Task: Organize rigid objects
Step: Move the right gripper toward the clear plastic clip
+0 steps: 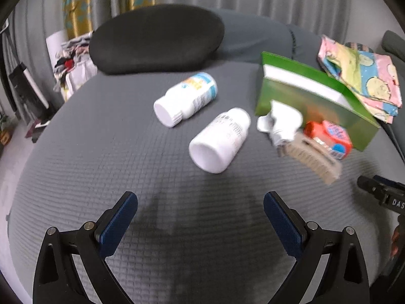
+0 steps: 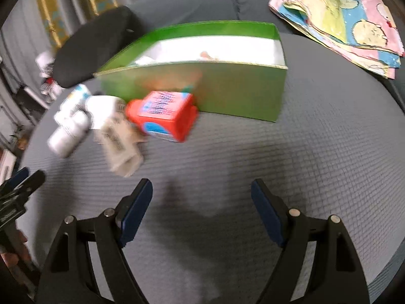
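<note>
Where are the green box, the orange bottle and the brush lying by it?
green box (image 2: 235,96): right wrist view, on its front wall.
orange bottle (image 2: 164,111): right wrist view, on its labelled side.
brush (image 1: 314,160): left wrist view, on its bristles.

White letters "DAS", cut off by the frame edge, stand on the right hand-held gripper (image 1: 384,195) right of the brush (image 1: 312,160); bottle labels are blurred, illegible.

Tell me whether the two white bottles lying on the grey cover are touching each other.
Apart. The left wrist view shows a clear strip of grey cover between the labelled bottle and the plainer bottle.
</note>
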`<state>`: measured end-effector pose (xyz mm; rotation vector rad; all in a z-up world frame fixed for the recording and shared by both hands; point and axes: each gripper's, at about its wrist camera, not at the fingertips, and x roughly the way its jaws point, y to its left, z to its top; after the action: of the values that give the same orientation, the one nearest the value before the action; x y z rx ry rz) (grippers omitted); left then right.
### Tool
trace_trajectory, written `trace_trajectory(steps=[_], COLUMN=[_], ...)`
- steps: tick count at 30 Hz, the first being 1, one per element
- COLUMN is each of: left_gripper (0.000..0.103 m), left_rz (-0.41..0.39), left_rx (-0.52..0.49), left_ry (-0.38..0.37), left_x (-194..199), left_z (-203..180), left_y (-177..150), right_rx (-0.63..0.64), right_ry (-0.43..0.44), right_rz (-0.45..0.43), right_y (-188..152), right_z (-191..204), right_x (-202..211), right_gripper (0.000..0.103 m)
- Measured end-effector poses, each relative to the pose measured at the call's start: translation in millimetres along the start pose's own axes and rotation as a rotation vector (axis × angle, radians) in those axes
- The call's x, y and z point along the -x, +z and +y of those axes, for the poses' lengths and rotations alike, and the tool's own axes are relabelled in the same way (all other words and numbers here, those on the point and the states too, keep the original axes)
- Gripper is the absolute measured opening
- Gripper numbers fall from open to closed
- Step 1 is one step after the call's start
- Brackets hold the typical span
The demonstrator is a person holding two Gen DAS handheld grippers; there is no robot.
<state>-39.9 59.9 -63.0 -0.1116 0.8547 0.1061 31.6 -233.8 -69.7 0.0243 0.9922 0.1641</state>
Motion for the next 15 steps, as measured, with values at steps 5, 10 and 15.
trace_trajectory(steps=[5,10,15], left_gripper=[0.1,0.1,0.1], left_rz=[0.036,0.065,0.087], left_rx=[0.032,0.041,0.022], left_ry=[0.002,-0.009,-0.004], left_x=[-19,-28,-33], left_z=[8,9,8], left_y=[2,3,4], right_rx=[0.002,0.023,-0.003], right_ry=[-0.069,-0.138,-0.143], right_rz=[-0.003,-0.027,-0.038], right_y=[12,14,16], right_z=[-4,-5,-8], right_x=[-12,-20,-23], right_gripper=[0.081,0.09,0.094])
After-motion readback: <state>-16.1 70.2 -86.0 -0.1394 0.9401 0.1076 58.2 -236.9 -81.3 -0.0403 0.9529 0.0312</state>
